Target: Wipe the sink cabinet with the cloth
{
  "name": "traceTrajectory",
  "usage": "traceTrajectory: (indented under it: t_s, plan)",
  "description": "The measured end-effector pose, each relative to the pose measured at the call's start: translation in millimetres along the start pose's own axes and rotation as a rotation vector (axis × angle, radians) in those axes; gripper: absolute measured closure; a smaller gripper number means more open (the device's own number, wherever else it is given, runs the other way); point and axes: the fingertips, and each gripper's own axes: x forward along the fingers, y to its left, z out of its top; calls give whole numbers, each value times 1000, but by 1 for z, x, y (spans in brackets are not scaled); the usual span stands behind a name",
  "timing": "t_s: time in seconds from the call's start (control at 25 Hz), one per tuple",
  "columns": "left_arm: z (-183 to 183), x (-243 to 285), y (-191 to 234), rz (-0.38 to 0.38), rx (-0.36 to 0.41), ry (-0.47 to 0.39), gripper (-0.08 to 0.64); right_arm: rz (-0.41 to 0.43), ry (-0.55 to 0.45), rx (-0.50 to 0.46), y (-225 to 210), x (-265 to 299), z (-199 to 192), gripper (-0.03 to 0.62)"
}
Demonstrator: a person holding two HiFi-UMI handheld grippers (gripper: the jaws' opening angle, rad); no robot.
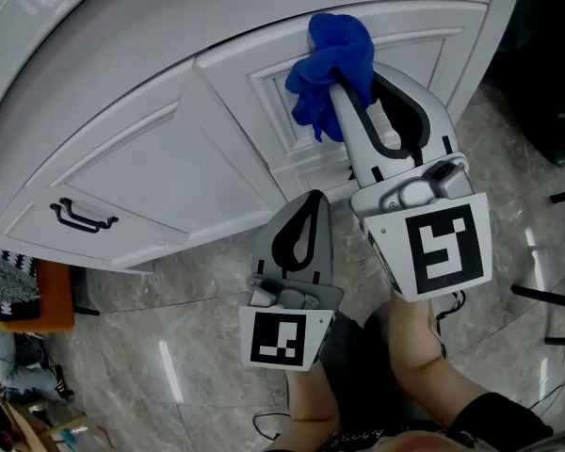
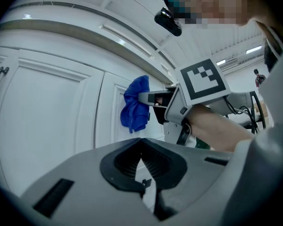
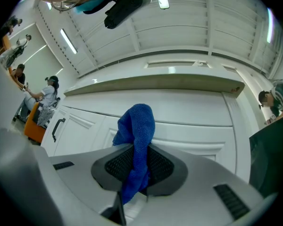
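The white sink cabinet (image 1: pixel 169 149) fills most of the head view, its panelled doors curving under a pale counter edge. A glossy stone-look floor (image 1: pixel 188 347) runs along the cabinet's foot.

The right gripper (image 1: pixel 344 92) reaches up to the cabinet's right-hand door, its marker cube towards the person. Its own view shows its two jaws pinching a hanging fold of the cloth between the ribbed black pads (image 3: pixel 115 166). The left gripper (image 1: pixel 314 196) sits lower, near the cabinet's bottom edge below that same door. Its jaws are pressed together at the tips with nothing between them (only a narrow slit opens behind the tips), and whether they touch the cabinet cannot be told.

The blue cloth (image 1: pixel 331 59) is bunched against the upper panel of the cabinet's right-hand door, a rounded wad standing above the right gripper's jaw tips and a tail trailing down between them.

A black handle (image 1: pixel 83 217) is fixed on the cabinet's left-hand door, well apart from the cloth.
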Motion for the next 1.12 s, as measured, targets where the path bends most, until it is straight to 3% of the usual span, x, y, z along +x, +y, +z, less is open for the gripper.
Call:
traceTrajectory:
  t_s: [0.4,0.6,0.8,1.12]
  plan:
    - [-2,0,2,0,-3,1,555,-69,-23,-48,-26,-11,6,509]
    - [-1,1,1,1,-1,1,555,-56,-36,47,-47,-17,-2,509]
    - [1,1,-1,0,3,4,555,-82,-29,50,-57,-20,-5,509]
    - [1,1,-3,-2,13,4,555,-233,63,-49,-105,-40,-25,511]
